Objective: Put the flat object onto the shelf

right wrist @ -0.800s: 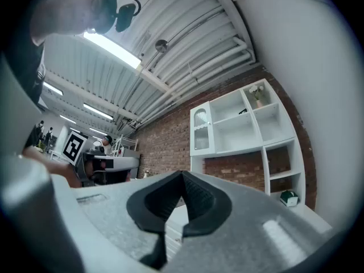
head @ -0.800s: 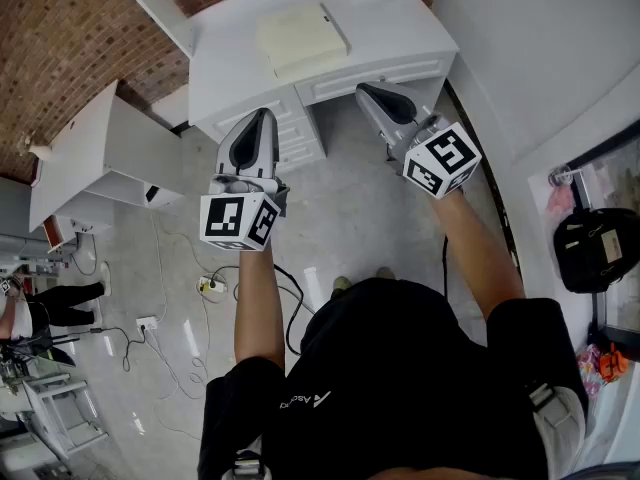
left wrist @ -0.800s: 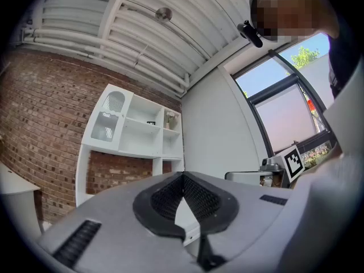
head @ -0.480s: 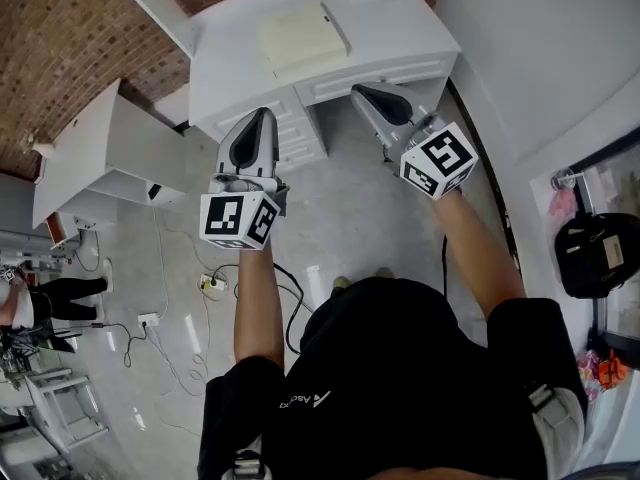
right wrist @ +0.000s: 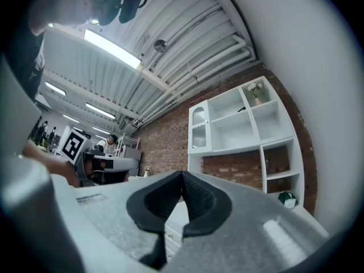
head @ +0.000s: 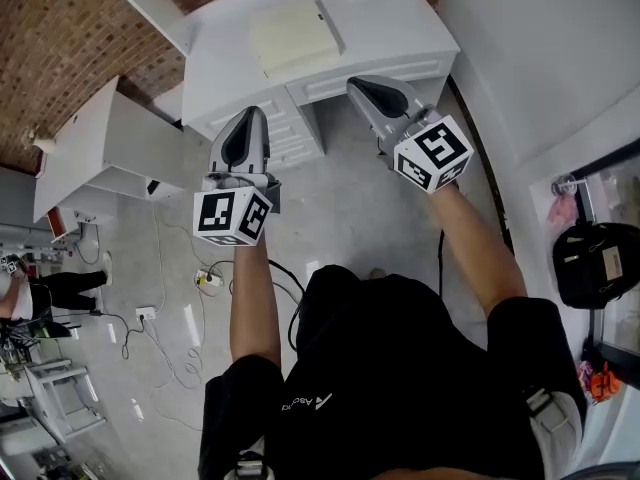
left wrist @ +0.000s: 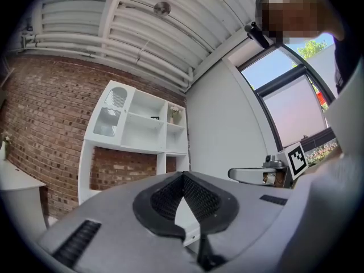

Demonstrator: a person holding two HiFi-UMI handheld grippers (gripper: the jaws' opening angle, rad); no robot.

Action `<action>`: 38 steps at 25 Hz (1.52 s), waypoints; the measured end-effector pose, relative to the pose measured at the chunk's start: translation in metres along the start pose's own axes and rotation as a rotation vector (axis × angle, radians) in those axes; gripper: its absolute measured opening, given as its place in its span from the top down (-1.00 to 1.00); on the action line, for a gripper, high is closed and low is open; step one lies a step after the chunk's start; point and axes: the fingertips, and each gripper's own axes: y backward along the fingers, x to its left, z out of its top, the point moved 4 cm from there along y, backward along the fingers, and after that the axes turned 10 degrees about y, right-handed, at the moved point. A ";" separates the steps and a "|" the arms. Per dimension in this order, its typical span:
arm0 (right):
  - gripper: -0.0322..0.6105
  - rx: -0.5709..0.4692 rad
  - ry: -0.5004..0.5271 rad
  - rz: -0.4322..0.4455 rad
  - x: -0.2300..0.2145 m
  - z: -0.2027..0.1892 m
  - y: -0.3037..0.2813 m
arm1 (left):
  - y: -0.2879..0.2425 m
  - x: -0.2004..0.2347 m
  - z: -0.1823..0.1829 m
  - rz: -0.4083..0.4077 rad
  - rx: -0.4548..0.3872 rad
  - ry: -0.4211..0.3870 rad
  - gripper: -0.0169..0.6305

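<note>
The flat object (head: pixel 295 36) is a pale cream slab lying on top of the white desk (head: pixel 400 30). A white shelf unit (left wrist: pixel 142 127) stands on that desk against the brick wall, and it also shows in the right gripper view (right wrist: pixel 244 124). My left gripper (head: pixel 248 120) hangs in front of the desk's drawers, shut, with nothing in it. My right gripper (head: pixel 362 86) is further right, just before the desk's front edge, also shut with nothing held. In both gripper views the black pads (left wrist: pixel 183 178) (right wrist: pixel 182 178) meet with nothing between them.
A small green item (right wrist: pixel 287 198) sits in the shelf's lowest right compartment. A second white desk (head: pixel 100 158) stands to the left. Cables and a power strip (head: pixel 205 280) lie on the floor. A black bag (head: pixel 595 258) sits at the right; a person (head: pixel 50 293) stands far left.
Both grippers have shifted slightly forward toward the desk. The right one now reaches closer to the desk's front edge. Both stay shut.
</note>
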 end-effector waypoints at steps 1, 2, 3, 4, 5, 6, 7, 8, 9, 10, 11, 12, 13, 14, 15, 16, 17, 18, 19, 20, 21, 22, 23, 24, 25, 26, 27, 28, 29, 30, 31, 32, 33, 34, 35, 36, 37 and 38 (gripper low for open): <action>0.89 0.004 -0.001 0.000 -0.004 -0.003 0.000 | -0.003 0.001 -0.003 0.007 0.002 0.001 0.95; 0.89 0.008 -0.004 0.001 -0.007 -0.006 -0.001 | -0.005 0.002 -0.006 0.013 0.004 0.003 0.95; 0.89 0.012 -0.007 0.001 -0.010 -0.009 -0.002 | -0.008 0.003 -0.008 0.019 0.006 0.005 0.95; 0.89 0.017 -0.009 0.002 -0.012 -0.012 -0.003 | -0.011 0.005 -0.009 0.024 0.008 0.006 0.95; 0.89 0.022 -0.010 0.003 -0.015 -0.014 -0.005 | -0.014 0.007 -0.010 0.028 0.008 0.005 0.95; 0.89 0.028 -0.010 0.004 -0.017 -0.017 -0.009 | -0.017 0.011 -0.010 0.031 0.008 0.004 0.95; 0.89 0.033 -0.010 0.005 -0.019 -0.020 -0.013 | -0.021 0.015 -0.011 0.034 0.007 0.003 0.95; 0.89 0.038 -0.011 0.005 -0.022 -0.023 -0.017 | -0.024 0.020 -0.011 0.037 0.006 0.005 0.95; 0.89 0.044 -0.012 0.005 -0.024 -0.027 -0.023 | -0.029 0.026 -0.013 0.041 0.004 0.007 0.95; 0.89 0.050 -0.013 0.005 -0.027 -0.032 -0.028 | -0.034 0.033 -0.015 0.044 0.004 0.011 0.95; 0.89 0.057 -0.012 0.004 -0.031 -0.037 -0.035 | -0.039 0.040 -0.017 0.047 0.004 0.013 0.95; 0.89 0.063 -0.010 0.002 -0.035 -0.041 -0.042 | -0.046 0.048 -0.020 0.047 0.005 0.015 0.95; 0.88 0.069 -0.009 -0.002 -0.040 -0.046 -0.049 | -0.053 0.055 -0.022 0.048 0.005 0.017 0.95; 0.87 0.074 -0.008 -0.006 -0.046 -0.051 -0.057 | -0.060 0.064 -0.025 0.049 0.006 0.018 0.95; 0.86 0.080 -0.009 -0.010 -0.052 -0.055 -0.066 | -0.068 0.073 -0.028 0.051 0.007 0.020 0.95; 0.85 0.086 -0.009 -0.013 -0.058 -0.061 -0.075 | -0.076 0.083 -0.030 0.054 0.009 0.024 0.95; 0.83 0.092 -0.010 -0.015 -0.063 -0.067 -0.085 | -0.084 0.094 -0.033 0.057 0.011 0.030 0.95; 0.83 0.100 -0.011 -0.018 -0.069 -0.073 -0.095 | -0.092 0.105 -0.035 0.060 0.014 0.036 0.95; 0.81 0.109 -0.013 -0.022 -0.074 -0.080 -0.105 | -0.101 0.116 -0.038 0.062 0.020 0.042 0.95; 0.79 0.118 -0.017 -0.027 -0.079 -0.086 -0.115 | -0.108 0.127 -0.041 0.063 0.028 0.048 0.95; 0.78 0.126 -0.021 -0.033 -0.084 -0.093 -0.124 | -0.116 0.138 -0.044 0.064 0.036 0.054 0.95; 0.76 0.135 -0.027 -0.039 -0.089 -0.100 -0.133 | -0.123 0.148 -0.046 0.063 0.045 0.061 0.95; 0.74 0.144 -0.033 -0.044 -0.094 -0.106 -0.142 | -0.130 0.158 -0.049 0.063 0.053 0.068 0.95; 0.72 0.153 -0.039 -0.050 -0.098 -0.113 -0.150 | -0.137 0.168 -0.052 0.062 0.062 0.074 0.95; 0.70 0.162 -0.046 -0.056 -0.103 -0.119 -0.157 | -0.144 0.177 -0.054 0.061 0.069 0.080 0.95; 0.67 0.170 -0.052 -0.063 -0.108 -0.125 -0.165 | -0.151 0.186 -0.057 0.059 0.076 0.086 0.94; 0.65 0.177 -0.058 -0.070 -0.113 -0.131 -0.173 | -0.158 0.194 -0.060 0.056 0.081 0.093 0.94; 0.61 0.185 -0.064 -0.076 -0.117 -0.137 -0.180 | -0.165 0.203 -0.062 0.054 0.087 0.102 0.94; 0.60 0.192 -0.069 -0.081 -0.122 -0.142 -0.187 | -0.171 0.211 -0.065 0.053 0.093 0.110 0.94; 0.58 0.199 -0.073 -0.086 -0.126 -0.147 -0.193 | -0.177 0.218 -0.069 0.053 0.100 0.118 0.93; 0.56 0.206 -0.077 -0.091 -0.130 -0.152 -0.199 | -0.183 0.226 -0.073 0.054 0.109 0.126 0.92; 0.54 0.214 -0.080 -0.097 -0.134 -0.157 -0.205 | -0.189 0.233 -0.076 0.055 0.119 0.134 0.90; 0.52 0.222 -0.084 -0.103 -0.138 -0.162 -0.212 | -0.195 0.241 -0.080 0.057 0.129 0.142 0.86; 0.50 0.230 -0.088 -0.107 -0.142 -0.168 -0.219 | -0.201 0.249 -0.084 0.058 0.141 0.150 0.82; 0.48 0.239 -0.093 -0.110 -0.146 -0.173 -0.225 | -0.206 0.256 -0.088 0.059 0.154 0.157 0.79; 0.46 0.248 -0.098 -0.112 -0.149 -0.178 -0.232 | -0.212 0.263 -0.092 0.061 0.168 0.165 0.76; 0.45 0.258 -0.104 -0.114 -0.152 -0.184 -0.238 | -0.217 0.270 -0.097 0.063 0.181 0.173 0.72; 0.43 0.268 -0.108 -0.115 -0.154 -0.190 -0.243 | -0.221 0.277 -0.101 0.064 0.194 0.182 0.69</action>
